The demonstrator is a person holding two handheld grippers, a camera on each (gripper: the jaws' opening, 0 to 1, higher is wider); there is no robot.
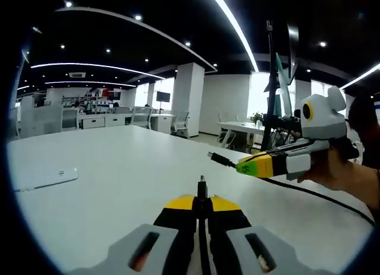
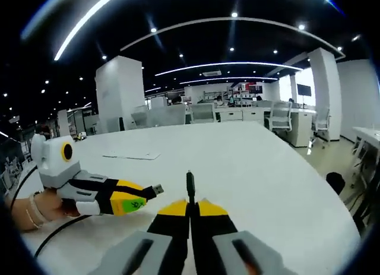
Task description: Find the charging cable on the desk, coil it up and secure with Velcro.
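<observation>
White desk [image 1: 119, 168]; both claws pinch charging cable [image 1: 309, 192] ends; left view adds white slab [image 1: 44, 179].

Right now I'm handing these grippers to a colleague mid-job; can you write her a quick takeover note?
Left gripper: shut on one plug end of the charging cable, tip poking out past the jaws.
Right gripper: shut on the other plug end.
Both are held just above the white desk; the cable's slack trails off along the desk.
Done: cable found, both ends picked up.
Left: coil it and fasten it with Velcro; no coil yet, and I can't spot the strap.
</observation>
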